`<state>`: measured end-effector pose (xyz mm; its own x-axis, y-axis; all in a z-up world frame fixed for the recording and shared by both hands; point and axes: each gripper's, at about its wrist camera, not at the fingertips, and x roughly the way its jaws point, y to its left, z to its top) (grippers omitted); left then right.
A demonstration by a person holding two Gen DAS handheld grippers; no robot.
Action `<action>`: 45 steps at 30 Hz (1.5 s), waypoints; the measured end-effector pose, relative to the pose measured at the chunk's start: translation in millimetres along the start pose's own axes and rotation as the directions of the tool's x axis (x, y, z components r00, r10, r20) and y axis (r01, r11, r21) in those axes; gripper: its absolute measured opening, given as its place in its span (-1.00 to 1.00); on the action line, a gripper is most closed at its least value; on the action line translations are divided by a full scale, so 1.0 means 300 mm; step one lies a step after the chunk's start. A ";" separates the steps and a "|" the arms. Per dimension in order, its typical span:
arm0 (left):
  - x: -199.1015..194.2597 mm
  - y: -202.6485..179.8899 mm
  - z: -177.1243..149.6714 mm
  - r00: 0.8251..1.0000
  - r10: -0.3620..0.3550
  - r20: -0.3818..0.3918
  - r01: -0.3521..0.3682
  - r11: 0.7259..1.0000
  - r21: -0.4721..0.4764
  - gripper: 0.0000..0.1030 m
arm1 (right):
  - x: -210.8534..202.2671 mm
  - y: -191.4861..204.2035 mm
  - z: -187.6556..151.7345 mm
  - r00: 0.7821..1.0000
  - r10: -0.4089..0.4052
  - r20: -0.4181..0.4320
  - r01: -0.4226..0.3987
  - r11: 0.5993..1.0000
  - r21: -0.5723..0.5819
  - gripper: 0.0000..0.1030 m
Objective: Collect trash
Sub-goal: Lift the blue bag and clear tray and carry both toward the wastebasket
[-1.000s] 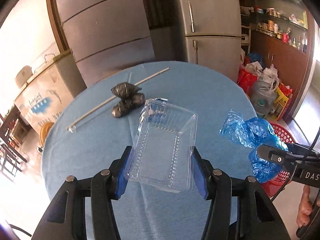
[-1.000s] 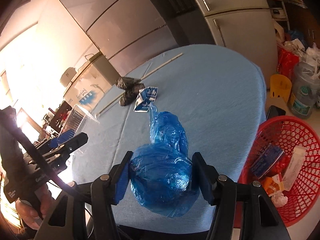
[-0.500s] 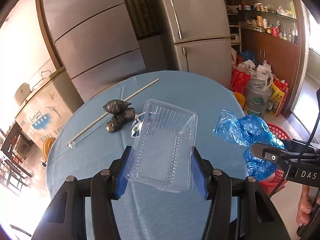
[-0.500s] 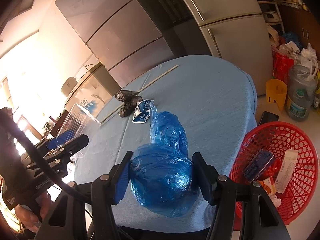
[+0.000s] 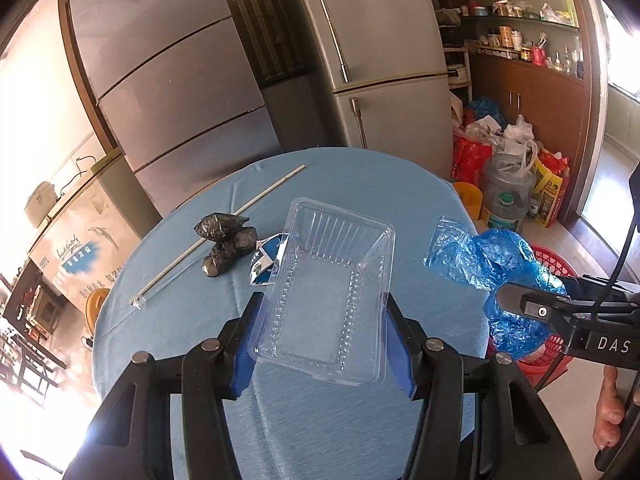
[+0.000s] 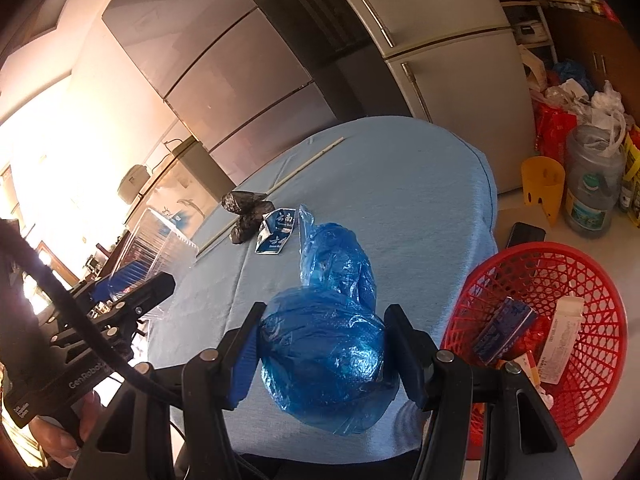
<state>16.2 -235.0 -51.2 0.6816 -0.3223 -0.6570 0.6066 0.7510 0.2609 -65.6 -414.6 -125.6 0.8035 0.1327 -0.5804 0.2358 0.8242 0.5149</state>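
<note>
Two grabs going: left gripper (image 5: 322,336) clamps the clear tray (image 5: 328,300), right gripper (image 6: 320,354) squeezes the blue bag (image 6: 328,344). Swing right, release over the red basket (image 6: 592,280) beside it.

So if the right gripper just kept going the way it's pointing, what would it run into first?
Probably the blue tablecloth, just beyond the blue plastic bag it holds; the small blue packet lies left of that line, though depth is unclear.
</note>
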 end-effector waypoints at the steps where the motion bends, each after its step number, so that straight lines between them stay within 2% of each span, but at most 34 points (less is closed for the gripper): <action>1: 0.004 0.002 0.003 1.000 -0.003 -0.001 0.003 1.000 0.001 0.11 | -0.003 -0.002 0.000 1.000 -0.001 0.001 0.001 1.000 0.002 0.22; 15: 0.013 -0.073 0.021 1.000 -0.029 0.001 0.028 0.999 0.043 0.11 | -0.043 -0.062 -0.005 1.000 -0.023 0.020 0.022 0.999 0.049 0.22; 27: 0.064 -0.155 0.045 0.997 -0.078 -0.027 0.079 0.995 0.056 0.11 | -0.090 -0.150 -0.008 0.995 -0.086 0.042 0.082 0.991 0.101 0.22; 45: 0.075 -0.294 0.081 0.993 -0.115 -0.022 0.117 0.984 0.134 0.11 | -0.166 -0.257 -0.018 0.989 -0.125 0.082 0.110 0.980 0.165 0.22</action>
<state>-12.1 -322.5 -71.9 0.5983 -0.3940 -0.6977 0.7314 0.6242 0.2746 -126.8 -481.7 -139.8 0.8100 -0.0166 -0.5863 0.4095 0.7315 0.5451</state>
